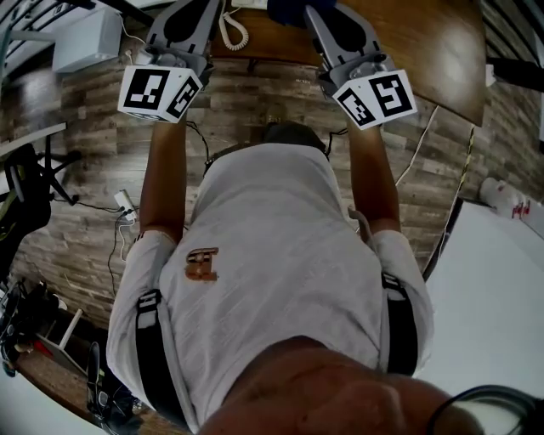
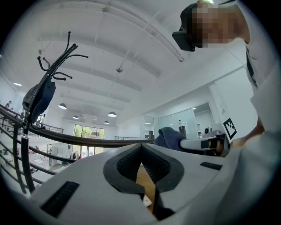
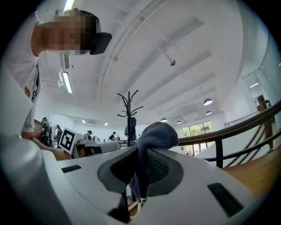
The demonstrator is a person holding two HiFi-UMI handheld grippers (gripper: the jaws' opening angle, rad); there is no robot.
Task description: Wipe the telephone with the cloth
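In the head view both grippers are held out over the edge of a wooden table (image 1: 425,42), their tips cut off by the frame's top. My left gripper (image 1: 180,25) is shut with nothing between its jaws (image 2: 141,147). My right gripper (image 1: 336,30) is shut on a dark blue cloth (image 3: 153,136), which bulges above the jaws (image 3: 140,154) and hangs down between them. The left gripper view shows the same cloth (image 2: 171,138) in the right gripper. Of the telephone, only its white coiled cord (image 1: 234,30) shows on the table between the grippers. Both gripper views point up at the ceiling.
A coat rack (image 3: 128,110) stands beyond the table, and a dark railing (image 3: 246,127) runs along the right. A white box (image 1: 85,38) sits at the far left. A power strip (image 1: 126,206) and cables lie on the plank floor. A white table (image 1: 501,297) is at the right.
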